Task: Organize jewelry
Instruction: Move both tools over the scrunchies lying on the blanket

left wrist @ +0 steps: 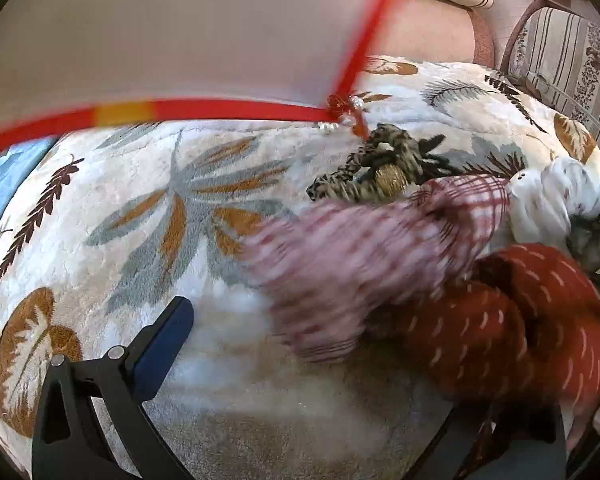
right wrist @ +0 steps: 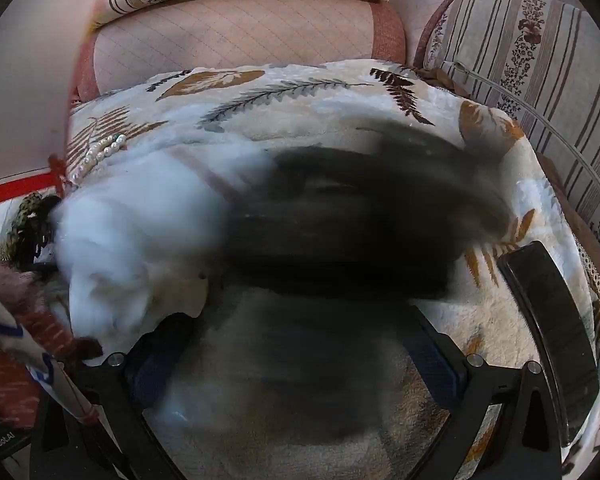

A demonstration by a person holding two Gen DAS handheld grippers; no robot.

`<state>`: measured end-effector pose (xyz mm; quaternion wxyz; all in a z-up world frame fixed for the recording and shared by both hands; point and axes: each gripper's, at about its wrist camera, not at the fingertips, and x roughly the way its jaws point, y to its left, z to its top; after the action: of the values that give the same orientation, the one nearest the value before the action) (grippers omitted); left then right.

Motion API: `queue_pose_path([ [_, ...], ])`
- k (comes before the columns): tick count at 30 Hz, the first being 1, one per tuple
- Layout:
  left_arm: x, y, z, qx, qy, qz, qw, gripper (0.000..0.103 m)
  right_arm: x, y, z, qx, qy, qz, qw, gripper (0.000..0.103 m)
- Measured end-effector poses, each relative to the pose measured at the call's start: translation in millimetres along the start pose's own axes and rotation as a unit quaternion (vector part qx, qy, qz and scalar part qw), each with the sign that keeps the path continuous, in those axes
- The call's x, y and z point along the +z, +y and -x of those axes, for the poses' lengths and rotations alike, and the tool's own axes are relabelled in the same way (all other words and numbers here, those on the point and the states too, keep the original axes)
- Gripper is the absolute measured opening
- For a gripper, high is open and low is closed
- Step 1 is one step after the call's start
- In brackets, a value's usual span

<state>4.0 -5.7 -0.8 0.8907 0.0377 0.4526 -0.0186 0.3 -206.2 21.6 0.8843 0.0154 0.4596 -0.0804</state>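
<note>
On the leaf-print blanket the scrunchies lie in a heap: leopard scrunchie at the back, checked pink one and red one nearer the left gripper, whose jaws I cannot tell apart. The right gripper spreads wide behind a blurred black scrunchie; a pearl strand lies by the blanket's far-left edge.

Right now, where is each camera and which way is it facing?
Left wrist: on the left gripper, facing the leaf-print blanket, red scrunchie and checked scrunchie; its jaws show.
Right wrist: on the right gripper, facing a blurred black item and white scrunchie; jaws show.
Shared: blanket, pearl strand.
</note>
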Motion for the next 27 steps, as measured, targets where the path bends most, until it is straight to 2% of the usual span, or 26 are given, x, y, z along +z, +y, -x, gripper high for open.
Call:
queue_pose_path([
  [6, 1, 12, 14, -0.001, 0.005, 0.001, 1.0, 0.103, 0, 1, 0, -0.001, -0.001, 0.0, 1.0, 0.103],
  [9, 2, 1, 7, 0.0, 0.004, 0.0, 1.0, 0.103, -1, 2, 1, -0.001, -0.001, 0.0, 1.0, 0.103],
  [17, -3, -1, 4, 0.005, -0.009, -0.002, 0.9999, 0.103, 0, 3, -1, 0.001, -0.002, -0.001, 1.0, 0.103],
  [27, -1, 0, 5, 0.004, -0.006, -0.002, 1.0, 0.103, 0, 3, -2, 0.002, -0.002, -0.002, 1.0, 0.103],
])
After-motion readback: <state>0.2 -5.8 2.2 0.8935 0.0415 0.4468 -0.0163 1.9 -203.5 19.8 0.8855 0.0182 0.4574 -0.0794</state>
